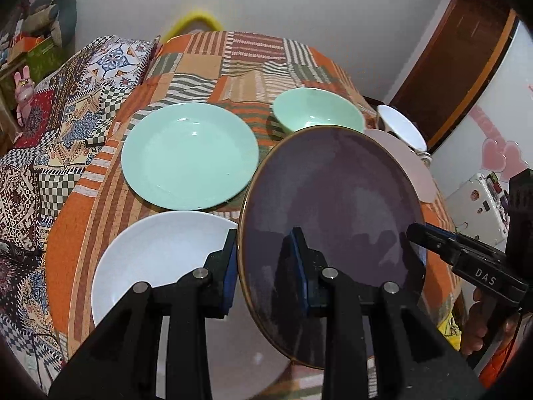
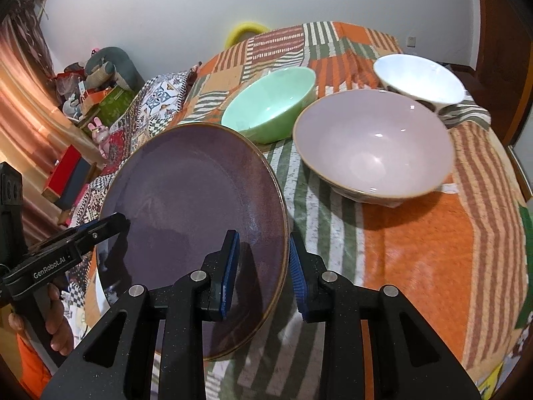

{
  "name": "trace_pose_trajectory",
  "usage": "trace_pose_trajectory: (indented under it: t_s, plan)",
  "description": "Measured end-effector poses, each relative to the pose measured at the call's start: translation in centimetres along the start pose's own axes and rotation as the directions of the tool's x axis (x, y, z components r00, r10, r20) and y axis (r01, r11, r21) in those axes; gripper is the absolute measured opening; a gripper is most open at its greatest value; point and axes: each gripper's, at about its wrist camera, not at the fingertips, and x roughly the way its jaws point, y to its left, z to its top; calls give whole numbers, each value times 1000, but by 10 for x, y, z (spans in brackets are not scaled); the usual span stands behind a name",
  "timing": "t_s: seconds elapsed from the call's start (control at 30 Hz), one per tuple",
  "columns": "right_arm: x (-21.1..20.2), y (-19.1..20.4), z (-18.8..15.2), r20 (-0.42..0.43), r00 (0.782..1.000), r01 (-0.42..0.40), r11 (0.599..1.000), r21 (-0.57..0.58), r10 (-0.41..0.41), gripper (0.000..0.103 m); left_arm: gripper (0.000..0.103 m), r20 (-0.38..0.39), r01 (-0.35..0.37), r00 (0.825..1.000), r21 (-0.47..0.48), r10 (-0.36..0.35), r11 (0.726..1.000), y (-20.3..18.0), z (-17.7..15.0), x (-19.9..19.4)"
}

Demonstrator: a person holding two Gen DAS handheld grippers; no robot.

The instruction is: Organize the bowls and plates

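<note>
A dark purple plate (image 1: 333,200) with a thin gold rim is held up above the table by both grippers, one on each side; it also shows in the right wrist view (image 2: 196,200). My left gripper (image 1: 266,266) straddles its left rim, with a gap between the pads. My right gripper (image 2: 263,266) straddles its right rim the same way, and shows in the left wrist view (image 1: 416,233). On the table lie a mint plate (image 1: 190,156), a white plate (image 1: 150,260), a mint bowl (image 2: 269,103), a pale pink bowl (image 2: 373,146) and a white bowl (image 2: 419,76).
The table wears an orange, green and brown patchwork cloth (image 2: 416,250). A patterned quilt (image 1: 50,126) lies to the left, and a pink rabbit toy (image 1: 23,90) beyond it. A wooden door (image 1: 449,66) stands at the right.
</note>
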Motion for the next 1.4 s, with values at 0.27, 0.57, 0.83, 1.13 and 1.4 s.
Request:
trace_pose_trajectory:
  t_s: [0.27, 0.57, 0.83, 1.13, 1.4]
  plan:
    - [-20, -2, -12, 36, 999, 3, 1000, 12, -3, 27, 29, 0, 2, 1000, 29, -2, 1000, -24, -7, -15]
    - [-36, -23, -23, 57, 998, 12, 999, 50, -15, 27, 29, -47, 9, 999, 77, -5, 997, -57, -20, -7]
    - [-38, -46, -39, 36, 998, 41, 994, 102, -45, 27, 30, -111, 29, 994, 106, -18, 994, -79, -28, 16]
    - [-33, -70, -52, -5, 998, 69, 987, 143, -69, 27, 31, -195, 53, 980, 112, -31, 992, -87, -36, 48]
    - [-23, -73, -53, -32, 997, 79, 986, 144, -75, 27, 31, -226, 50, 974, 104, -25, 993, -81, -38, 61]
